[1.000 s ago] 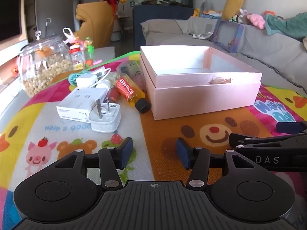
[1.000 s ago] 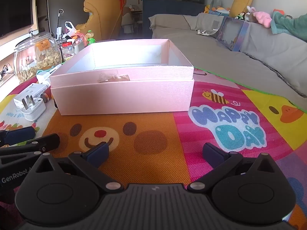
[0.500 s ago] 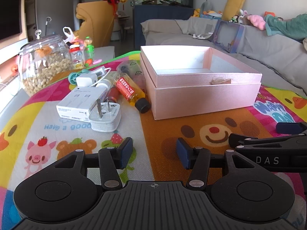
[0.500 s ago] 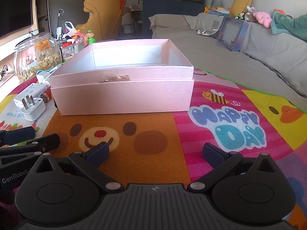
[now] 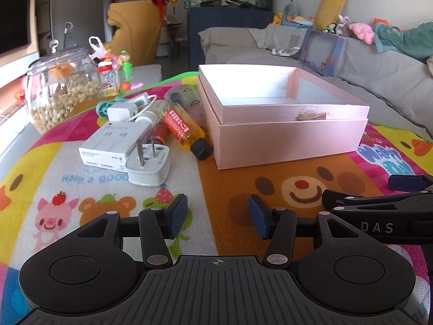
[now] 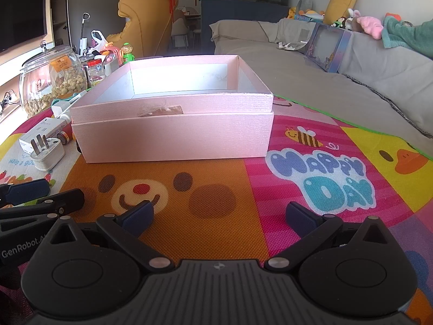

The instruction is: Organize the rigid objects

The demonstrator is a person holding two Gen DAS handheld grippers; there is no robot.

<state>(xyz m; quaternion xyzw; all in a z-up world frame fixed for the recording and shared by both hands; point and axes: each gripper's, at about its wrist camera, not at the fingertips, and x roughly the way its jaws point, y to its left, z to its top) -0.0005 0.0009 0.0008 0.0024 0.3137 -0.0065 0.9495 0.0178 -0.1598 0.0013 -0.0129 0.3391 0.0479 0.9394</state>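
Note:
An open, empty pink box (image 5: 286, 138) (image 6: 173, 138) stands on the colourful play mat. Left of it lies a pile: a white plug adapter (image 5: 148, 162) (image 6: 46, 154), a white flat carton (image 5: 113, 143), an orange bottle with a red label and black cap (image 5: 184, 130), a white charger with cable (image 5: 121, 112) and a small red-brown item (image 5: 158, 135). My left gripper (image 5: 217, 216) is open and empty, low over the mat in front of the pile. My right gripper (image 6: 219, 215) is open wide and empty, in front of the box.
A big glass jar of nuts (image 5: 59, 92) (image 6: 51, 81) and small jars and toys (image 5: 113, 73) stand at the mat's far left. A grey sofa (image 6: 338, 81) runs behind and to the right. Each gripper shows at the edge of the other's view.

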